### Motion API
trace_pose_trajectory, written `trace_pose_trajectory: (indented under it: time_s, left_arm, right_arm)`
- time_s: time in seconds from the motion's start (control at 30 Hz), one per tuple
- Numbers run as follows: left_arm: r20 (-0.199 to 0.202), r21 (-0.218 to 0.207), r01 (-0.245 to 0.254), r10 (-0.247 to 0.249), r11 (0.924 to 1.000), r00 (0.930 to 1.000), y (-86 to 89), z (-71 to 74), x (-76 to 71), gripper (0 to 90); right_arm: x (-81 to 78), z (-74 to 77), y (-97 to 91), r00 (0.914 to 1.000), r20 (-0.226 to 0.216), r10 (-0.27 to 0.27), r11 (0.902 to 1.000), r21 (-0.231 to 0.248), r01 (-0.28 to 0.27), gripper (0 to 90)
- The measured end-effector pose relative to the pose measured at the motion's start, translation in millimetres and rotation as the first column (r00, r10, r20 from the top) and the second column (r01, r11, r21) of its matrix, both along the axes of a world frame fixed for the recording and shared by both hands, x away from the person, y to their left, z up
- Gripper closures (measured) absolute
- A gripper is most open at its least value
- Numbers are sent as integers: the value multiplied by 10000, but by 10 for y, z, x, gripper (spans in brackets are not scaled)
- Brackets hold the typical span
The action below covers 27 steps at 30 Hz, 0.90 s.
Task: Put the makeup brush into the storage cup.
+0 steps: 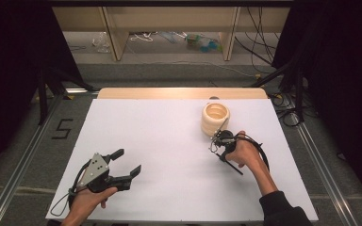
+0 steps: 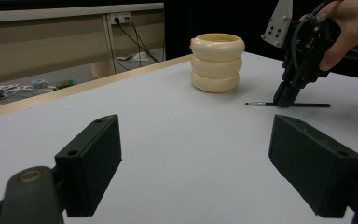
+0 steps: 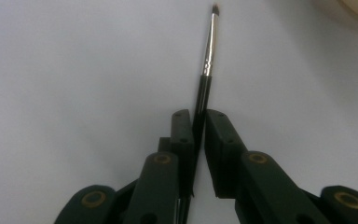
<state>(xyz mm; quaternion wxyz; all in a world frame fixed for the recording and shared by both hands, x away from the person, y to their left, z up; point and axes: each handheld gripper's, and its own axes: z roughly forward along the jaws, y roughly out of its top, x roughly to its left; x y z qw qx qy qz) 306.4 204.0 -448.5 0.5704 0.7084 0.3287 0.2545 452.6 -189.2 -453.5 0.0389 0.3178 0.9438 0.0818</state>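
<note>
Paintbrush (image 1: 229, 164): in the high view it lies on the white table (image 1: 169, 155) at about 5 o'clock from the cream ringed holder (image 1: 215, 118), with the right gripper (image 1: 218, 142) tipped down over it. The left gripper (image 1: 125, 162) rests at 7 o'clock, jaws wide apart, empty.

The left gripper view shows the brush flat on the table, right gripper nosed down onto its shaft.

In the right gripper view the jaws pinch the thin handle. It may roll or pivot out when lifted, the grip being so narrow.
</note>
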Motion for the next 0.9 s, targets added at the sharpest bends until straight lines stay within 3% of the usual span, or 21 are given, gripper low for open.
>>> trace_pose_trajectory:
  time_s: [0.43,0.9]
  left_arm:
    - [-15,-58,-6,6,10000,10000,-3,1,-2,167]
    - [14,-72,-15,15,10000,10000,-1,4,-1,168]
  right_arm:
    - [0,12,49,9999,-133,38,9994,-355,-43,850]
    - [-13,4,72,9998,58,211,9988,-439,-209,852]
